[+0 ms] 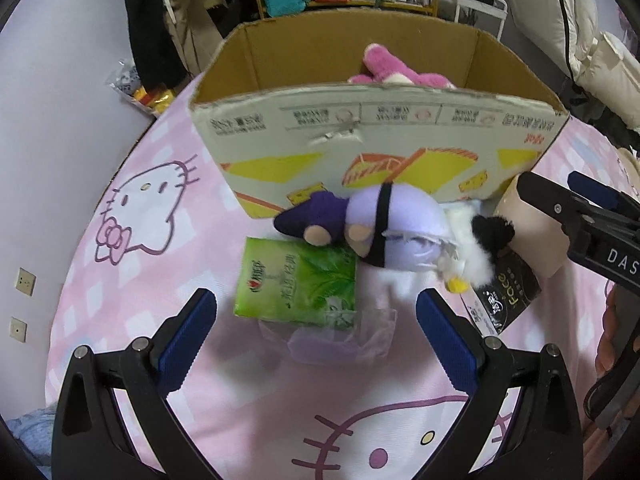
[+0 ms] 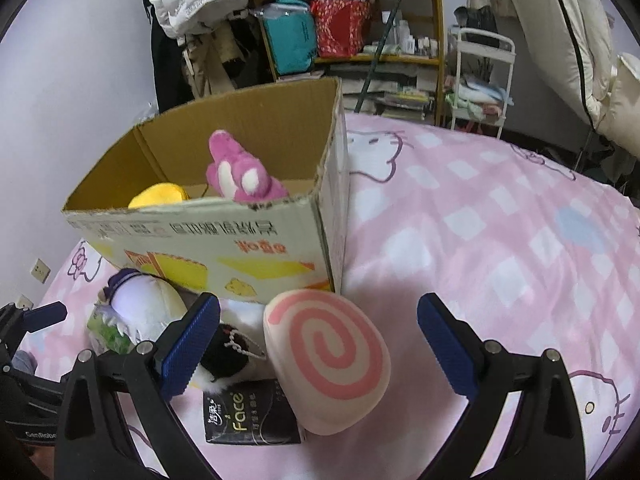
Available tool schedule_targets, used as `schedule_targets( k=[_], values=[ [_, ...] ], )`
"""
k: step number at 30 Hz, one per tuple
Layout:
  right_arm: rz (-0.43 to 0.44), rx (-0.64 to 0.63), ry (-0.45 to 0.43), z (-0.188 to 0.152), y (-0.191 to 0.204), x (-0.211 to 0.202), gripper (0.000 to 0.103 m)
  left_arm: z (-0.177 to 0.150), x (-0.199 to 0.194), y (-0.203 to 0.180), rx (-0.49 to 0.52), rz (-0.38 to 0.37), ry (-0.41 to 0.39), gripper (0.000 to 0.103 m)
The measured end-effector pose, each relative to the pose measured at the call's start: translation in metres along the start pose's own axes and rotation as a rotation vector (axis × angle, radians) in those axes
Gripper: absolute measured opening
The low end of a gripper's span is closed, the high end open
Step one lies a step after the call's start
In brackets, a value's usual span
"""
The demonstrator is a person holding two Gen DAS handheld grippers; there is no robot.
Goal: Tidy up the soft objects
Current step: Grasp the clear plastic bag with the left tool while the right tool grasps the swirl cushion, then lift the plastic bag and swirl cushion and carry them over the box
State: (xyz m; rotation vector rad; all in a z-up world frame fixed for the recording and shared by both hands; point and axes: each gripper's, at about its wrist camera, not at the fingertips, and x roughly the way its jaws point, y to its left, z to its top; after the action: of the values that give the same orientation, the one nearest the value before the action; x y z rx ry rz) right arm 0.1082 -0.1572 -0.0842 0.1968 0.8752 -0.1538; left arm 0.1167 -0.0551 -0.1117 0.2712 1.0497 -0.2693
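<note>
2 blue-padded fingers of the left gripper (image 1: pixel 316 324) are seen spread wide apart at the lower centre of the left view, with nothing held; a green tissue pack (image 1: pixel 298 280) lies between them, a purple plush (image 1: pixel 376 226) above it against the cardboard box (image 1: pixel 376 136). In the right view, the right gripper (image 2: pixel 318 340) is likewise spread apart and empty, a pink swirl cushion (image 2: pixel 330 360) lying between its fingers at lower centre, while a pink plush (image 2: pixel 240 174) is seen inside the box at centre left.

we see a pink plush (image 2: pixel 240 174) and a yellow plush (image 2: pixel 158 196) inside the open cardboard box (image 1: pixel 376 120). a lilac doll (image 1: pixel 384 224) lies on its side against the box front, beside a black-and-white plush (image 1: pixel 486 240) and a pink-swirl roll cushion (image 2: pixel 326 360).
</note>
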Motion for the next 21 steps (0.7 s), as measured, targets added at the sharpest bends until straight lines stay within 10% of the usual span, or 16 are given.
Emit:
schedule_targets(
  k=[14, 21],
  values=[
    [0.010, 0.006, 0.119, -0.006, -0.001, 0.019, 0.090, -0.002, 0.027, -0.008, 0.018, -0.007, 0.104, 0.099],
    [0.014, -0.001, 0.153, -0.009, -0.003, 0.022, 0.068, -0.003, 0.026, -0.002, -0.004, -0.007, 0.094, 0.077]
  ],
)
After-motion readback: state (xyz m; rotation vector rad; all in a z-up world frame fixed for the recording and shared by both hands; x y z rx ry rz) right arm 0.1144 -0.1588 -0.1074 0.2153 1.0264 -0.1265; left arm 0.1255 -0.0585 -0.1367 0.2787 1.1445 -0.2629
